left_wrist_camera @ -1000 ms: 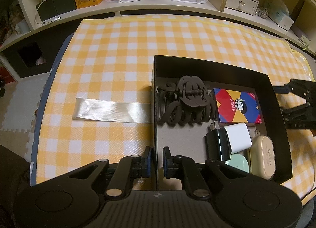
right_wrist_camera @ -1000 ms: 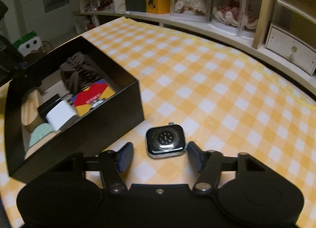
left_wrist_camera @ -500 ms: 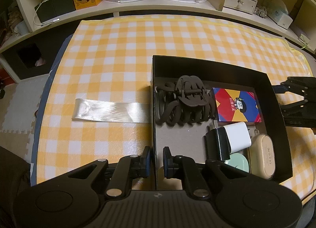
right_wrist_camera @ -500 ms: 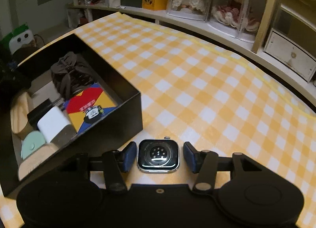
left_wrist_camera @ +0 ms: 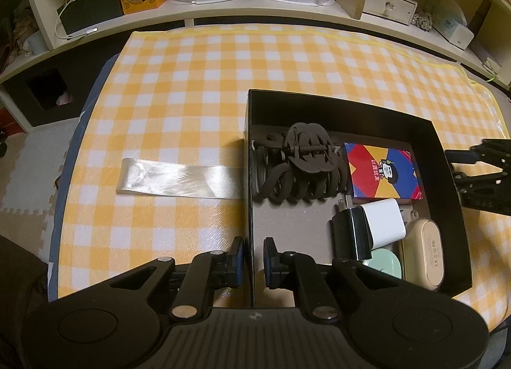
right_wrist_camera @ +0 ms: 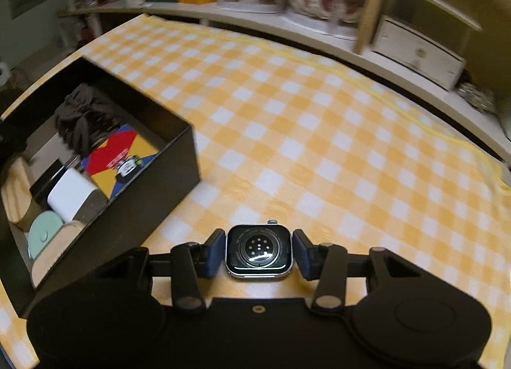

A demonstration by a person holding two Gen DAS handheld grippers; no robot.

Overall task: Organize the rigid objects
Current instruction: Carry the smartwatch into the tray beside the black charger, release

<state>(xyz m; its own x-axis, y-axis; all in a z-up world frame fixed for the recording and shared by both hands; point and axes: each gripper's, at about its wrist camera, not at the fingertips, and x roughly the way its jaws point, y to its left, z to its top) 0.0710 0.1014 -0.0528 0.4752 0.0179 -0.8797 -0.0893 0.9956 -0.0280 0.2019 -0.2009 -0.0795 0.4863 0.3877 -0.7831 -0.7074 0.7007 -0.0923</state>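
Note:
My left gripper (left_wrist_camera: 254, 255) is shut on the near wall of the black box (left_wrist_camera: 252, 209). The box holds a brown hair claw (left_wrist_camera: 297, 164), a colourful card box (left_wrist_camera: 383, 174), a white charger (left_wrist_camera: 383, 225), a beige case (left_wrist_camera: 428, 250) and a green round case (left_wrist_camera: 383, 265). My right gripper (right_wrist_camera: 258, 252) has closed around a smartwatch body (right_wrist_camera: 258, 252) lying face down on the checked cloth, its pads (right_wrist_camera: 213, 252) touching or almost touching the watch's sides. The box (right_wrist_camera: 153, 196) lies left of it.
A shiny silver strip (left_wrist_camera: 179, 179) lies on the yellow checked cloth (left_wrist_camera: 191, 81) left of the box. Shelves with display cases and a small drawer unit (right_wrist_camera: 418, 52) run along the far side. The right gripper's arm (left_wrist_camera: 479, 174) shows beyond the box's right wall.
My right gripper has moved forward over the watch and narrowed its jaws until the pads sit at the watch's sides. The left gripper has stayed on the box wall.

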